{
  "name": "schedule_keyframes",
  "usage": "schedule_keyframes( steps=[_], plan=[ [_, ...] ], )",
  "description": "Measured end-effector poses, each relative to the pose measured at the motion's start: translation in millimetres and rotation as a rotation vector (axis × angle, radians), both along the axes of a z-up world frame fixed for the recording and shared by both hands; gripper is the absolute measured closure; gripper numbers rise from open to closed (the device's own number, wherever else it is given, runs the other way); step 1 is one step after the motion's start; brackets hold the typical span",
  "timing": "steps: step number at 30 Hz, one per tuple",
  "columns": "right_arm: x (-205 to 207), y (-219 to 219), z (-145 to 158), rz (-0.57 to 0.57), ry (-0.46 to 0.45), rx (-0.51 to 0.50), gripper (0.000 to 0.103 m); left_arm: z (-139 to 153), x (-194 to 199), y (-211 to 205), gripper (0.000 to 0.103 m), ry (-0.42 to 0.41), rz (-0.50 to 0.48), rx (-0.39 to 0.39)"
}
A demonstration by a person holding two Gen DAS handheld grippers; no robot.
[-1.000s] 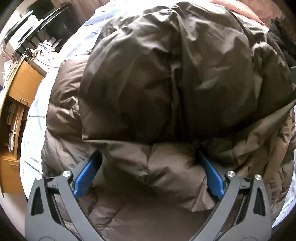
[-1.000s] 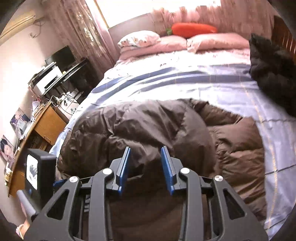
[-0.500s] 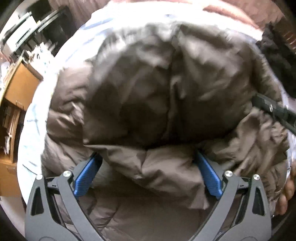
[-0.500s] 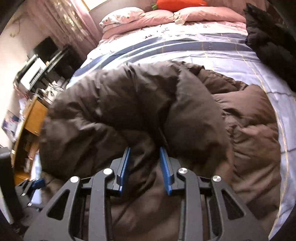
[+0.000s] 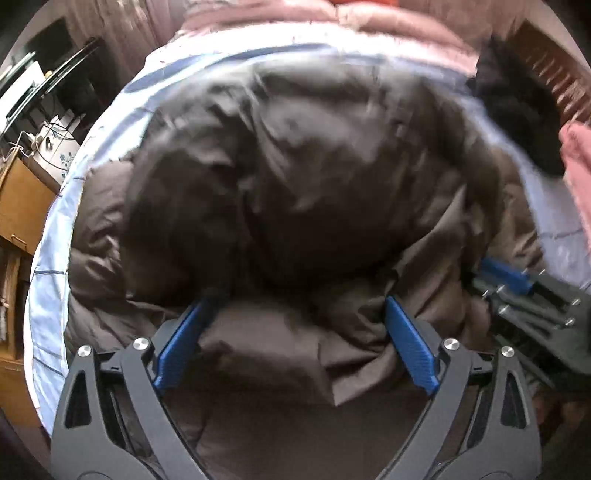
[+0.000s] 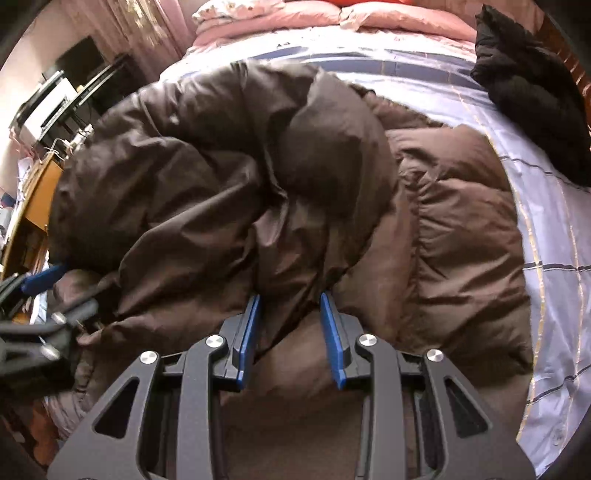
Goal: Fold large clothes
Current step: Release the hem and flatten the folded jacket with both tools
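Note:
A big brown puffy down jacket (image 5: 295, 177) lies bunched on the bed, also filling the right wrist view (image 6: 229, 177). My left gripper (image 5: 295, 317) is wide open, its blue pads on either side of a jacket fold near the hem. My right gripper (image 6: 290, 306) is partly shut with a bunch of jacket fabric between its blue pads. The right gripper shows at the right edge of the left wrist view (image 5: 517, 291); the left gripper shows at the left edge of the right wrist view (image 6: 40, 295).
The bed sheet (image 6: 554, 229) is pale blue with stripes. A black garment (image 6: 532, 81) lies at the far right. Pink pillows (image 6: 332, 18) are at the head. A wooden desk (image 5: 18, 206) with clutter stands left of the bed.
Both grippers have moved forward and lower over the jacket. The right gripper has come close beside the left one, still holding fabric. The left jaws stay wide open.

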State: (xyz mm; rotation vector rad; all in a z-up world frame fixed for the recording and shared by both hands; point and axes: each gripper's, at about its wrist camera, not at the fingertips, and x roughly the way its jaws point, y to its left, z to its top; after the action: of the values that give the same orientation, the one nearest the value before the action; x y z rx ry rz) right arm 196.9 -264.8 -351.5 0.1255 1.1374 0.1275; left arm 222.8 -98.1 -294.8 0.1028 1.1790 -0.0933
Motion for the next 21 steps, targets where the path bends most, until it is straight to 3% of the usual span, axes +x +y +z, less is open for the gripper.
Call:
schedule_keyframes(
  steps=[3,9,14,16,18,21],
  plan=[
    [2,5,-8,0.008,0.01,-0.022,0.069,-12,4,-6,0.006,0.029,-0.016,0.035],
    [-2,14,-13,0.035,0.003,-0.072,0.067,-26,10,1,0.003,0.084,-0.003,0.034],
    [-22,6,19,0.018,0.009,0.012,0.067,5,-3,10,0.005,0.034,0.005,-0.056],
    [-37,5,29,0.036,-0.016,-0.018,0.067,15,-11,12,0.005,0.018,-0.014,-0.063],
    [-53,5,29,0.05,-0.025,-0.058,0.067,13,-18,11,0.005,0.024,-0.029,-0.038],
    [-57,5,10,0.062,0.032,-0.066,0.067,1,-18,12,0.005,0.048,-0.023,-0.014]
  ],
)
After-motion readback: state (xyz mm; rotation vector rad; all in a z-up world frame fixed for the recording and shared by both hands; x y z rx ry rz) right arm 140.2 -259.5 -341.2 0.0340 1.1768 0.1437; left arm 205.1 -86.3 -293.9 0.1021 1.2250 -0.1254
